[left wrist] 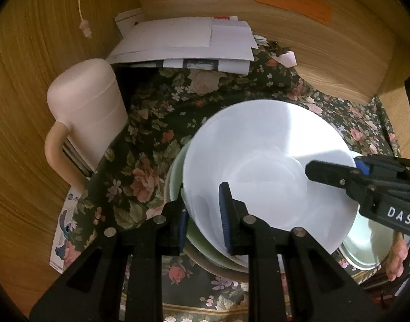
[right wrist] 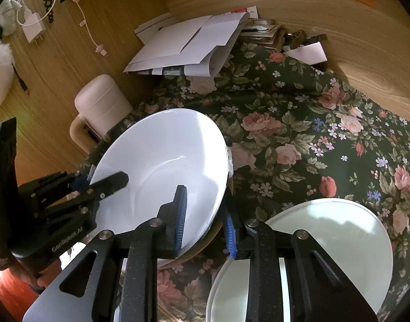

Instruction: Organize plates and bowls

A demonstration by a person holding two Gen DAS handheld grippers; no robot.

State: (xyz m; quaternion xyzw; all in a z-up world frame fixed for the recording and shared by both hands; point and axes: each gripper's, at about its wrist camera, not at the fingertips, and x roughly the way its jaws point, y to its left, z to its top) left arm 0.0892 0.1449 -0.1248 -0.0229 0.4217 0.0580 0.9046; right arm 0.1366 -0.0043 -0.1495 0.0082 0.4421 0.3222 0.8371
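A white bowl (left wrist: 261, 166) (right wrist: 162, 166) sits tilted on a stack with a pale green bowl (left wrist: 178, 179) and a tan plate under it. My left gripper (left wrist: 203, 214) straddles the white bowl's near-left rim, one pad inside and one outside, with a gap showing. My right gripper (right wrist: 205, 217) straddles the bowl's right rim the same way; it shows in the left wrist view (left wrist: 336, 173). A pale green glass plate (right wrist: 331, 238) (left wrist: 366, 244) lies to the right of the stack.
A flowered dark cloth (right wrist: 299, 134) covers the table. A cream lidded mug (left wrist: 87, 110) (right wrist: 100, 104) stands left of the bowls. A pile of white papers (left wrist: 183, 43) (right wrist: 189, 43) lies at the back against wooden walls (left wrist: 30, 80).
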